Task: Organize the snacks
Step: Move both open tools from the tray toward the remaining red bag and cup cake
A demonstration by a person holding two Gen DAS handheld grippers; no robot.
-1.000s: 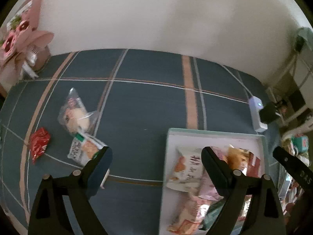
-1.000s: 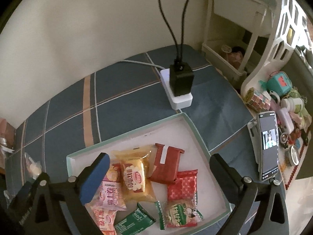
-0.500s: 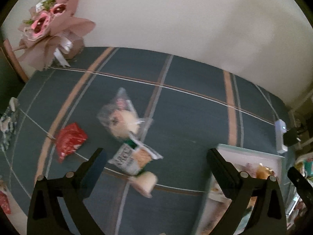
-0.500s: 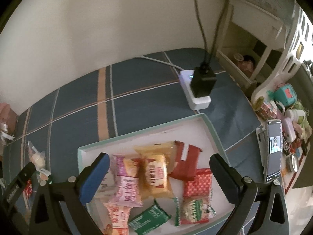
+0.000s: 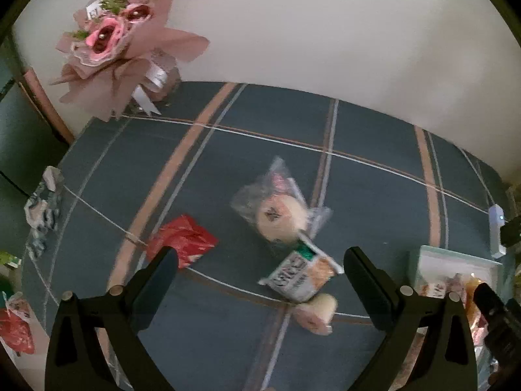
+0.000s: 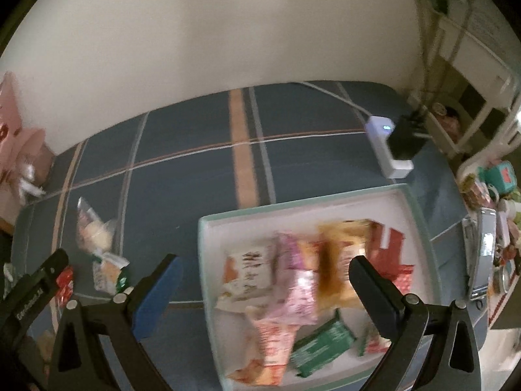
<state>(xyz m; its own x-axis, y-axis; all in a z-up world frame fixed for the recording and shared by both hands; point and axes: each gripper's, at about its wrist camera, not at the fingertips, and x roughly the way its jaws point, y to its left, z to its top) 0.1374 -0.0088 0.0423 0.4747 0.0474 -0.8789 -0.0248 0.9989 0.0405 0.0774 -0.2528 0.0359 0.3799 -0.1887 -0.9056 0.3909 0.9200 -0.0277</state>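
Now the left gripper point(image 5: 260, 275) hangs over the blue plaid cloth point(image 5: 374, 195) with its jaws wide open and nothing held; the right gripper point(image 6: 265, 277) is wide open too, and empty, above the tray point(image 6: 208, 228). The loose snacks still sit on the cloth. A white and green cracker pack point(image 5: 301, 275) lies right between the left jaws, with a small round bun point(image 5: 316, 314) touching it at 6 o'clock and a clear bag with a pale round cake point(image 5: 280, 207) touching it at 12 o'clock. A red wrapper point(image 5: 182, 239) lies at 9 o'clock, just by the left finger. These three snacks are so close that the jaws could pinch two at once, or shove the bun away when they come down. The clear bag looks slippery, so it might slide out. The cake and bun are soft, so a hard squeeze could squash them. The tray sits at 3 o'clock and is already crowded, so a new pack could land on the pile and slip over the rim. The cracker pack has dark letters, and so does the other gripper's arm in the right view, but both are too blurry to read.
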